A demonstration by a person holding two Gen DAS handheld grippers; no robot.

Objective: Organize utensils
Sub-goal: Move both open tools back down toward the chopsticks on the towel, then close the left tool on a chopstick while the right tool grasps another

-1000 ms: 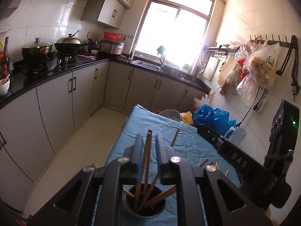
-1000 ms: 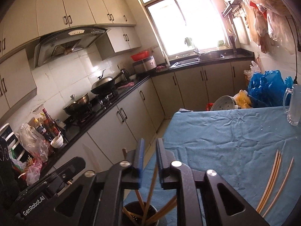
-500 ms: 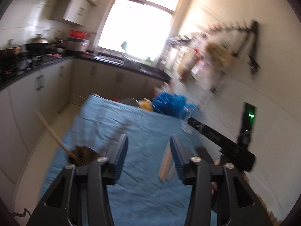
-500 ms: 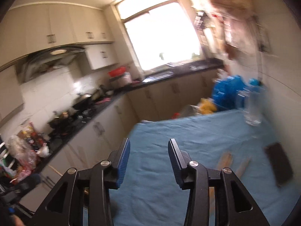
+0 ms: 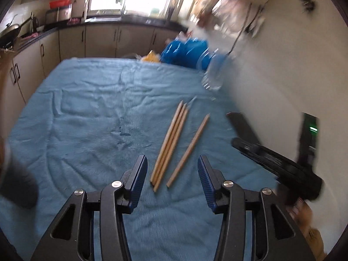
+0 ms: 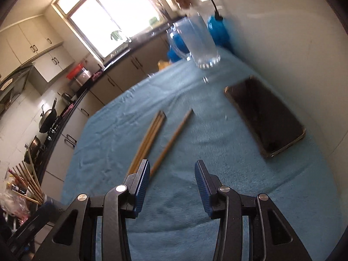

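Four chopsticks [image 5: 174, 143] lie on the blue cloth [image 5: 87, 113] over my worktop: three bunched side by side, touching, and a single chopstick [image 5: 189, 150] just beside them to the right. I judge them light, stiff and smooth, likely to roll or slip out of a pinch, so I would take one near its middle and across its width. My left tongs [image 5: 171, 182] stand spread and empty, the near ends of the sticks just ahead between the pads. My right tongs [image 6: 171, 184] are spread and empty too, the sticks ahead and to their left. A phone [image 6: 265, 117] and a glass mug [image 6: 200, 43] sit beyond, nearer the wall.
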